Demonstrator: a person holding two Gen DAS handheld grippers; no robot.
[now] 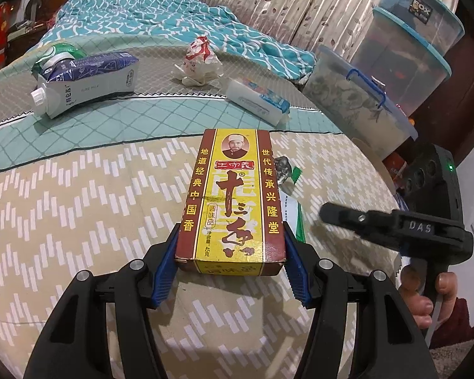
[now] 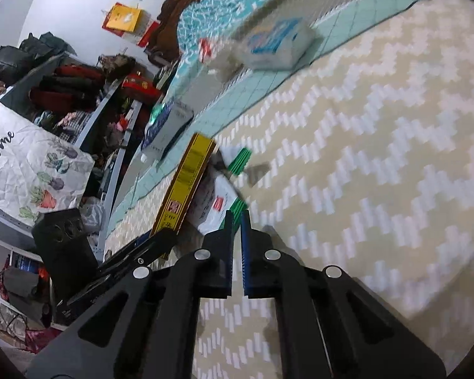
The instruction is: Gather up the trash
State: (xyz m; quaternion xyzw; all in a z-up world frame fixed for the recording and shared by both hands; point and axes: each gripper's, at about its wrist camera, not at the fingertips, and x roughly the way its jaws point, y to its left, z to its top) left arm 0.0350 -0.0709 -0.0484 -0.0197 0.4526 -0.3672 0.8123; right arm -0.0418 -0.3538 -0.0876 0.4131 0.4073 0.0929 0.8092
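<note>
Left wrist view: my left gripper (image 1: 230,252) reaches level over the bed, its two blue pads clamped on the near end of a yellow-and-brown spice box (image 1: 232,195), which points straight away from me, clear of the bedspread (image 1: 79,221). Taking the spice box as landmark: a green-and-white packet (image 1: 295,211) lies just beyond its right edge, partly hidden. Far beyond it to the left rests a tipped milk carton (image 1: 88,82); straight beyond, a crumpled wrapper (image 1: 199,60); beyond and right, a white-and-blue box (image 1: 259,101). My right gripper (image 1: 338,213) comes in from the right, near the spice box, a hand (image 1: 426,297) on its handle. Open bedspread lies to the left of the spice box.

Right wrist view, tilted and blurred: my right gripper (image 2: 236,218) shows its fingers nearly together, with a narrow gap and nothing held. The tips sit at the packet (image 2: 218,208), just right of the spice box (image 2: 186,186). Bare bedspread (image 2: 379,173) spreads wide to the right.
</note>
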